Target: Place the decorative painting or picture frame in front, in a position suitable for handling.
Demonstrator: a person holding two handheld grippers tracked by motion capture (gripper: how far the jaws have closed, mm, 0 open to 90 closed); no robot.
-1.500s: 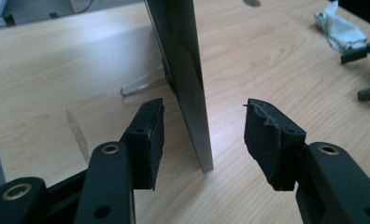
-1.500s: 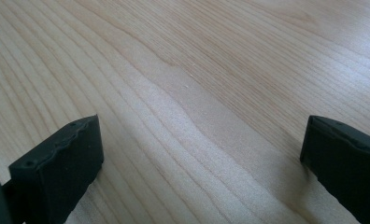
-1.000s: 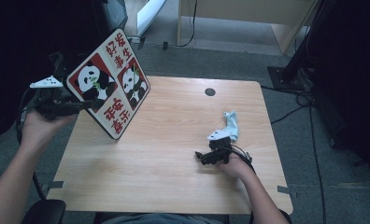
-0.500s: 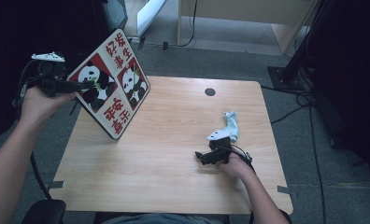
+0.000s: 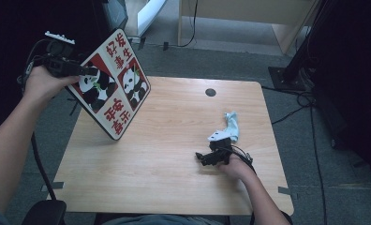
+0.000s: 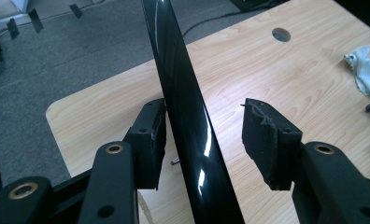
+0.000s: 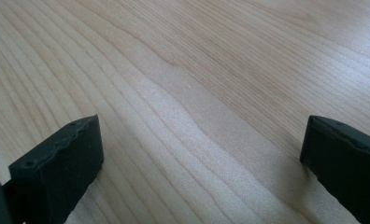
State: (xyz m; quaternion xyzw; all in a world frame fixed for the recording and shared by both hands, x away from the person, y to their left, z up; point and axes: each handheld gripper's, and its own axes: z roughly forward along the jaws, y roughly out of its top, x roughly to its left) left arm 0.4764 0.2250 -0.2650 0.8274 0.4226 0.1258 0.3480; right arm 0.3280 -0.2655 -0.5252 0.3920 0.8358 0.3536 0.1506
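– Well, where is the panda board now?

– In the upper left of the high view. It is tilted, with its low edge on the table near the left rim and its top leaning away to the upper left. Its printed face, two pandas and red characters, is turned up towards the camera.

– And your left gripper?

– It is at the board's upper left edge, with my hand behind it. In the left gripper view the glossy black edge of the board runs up between my jaws. They have just been closing. The jaw on the left of that frame lies against the board. The one on the right stands off with bare wood showing in the gap, so I am loose around it, not clamped.

– The other hand?

– My right gripper lies low on the table at the lower right of the high view. In its own view the jaws are spread wide with nothing but wood grain between them.

– Anything near it?

– A pale crumpled cloth just above it in the frame, and a small dark hole in the tabletop farther up
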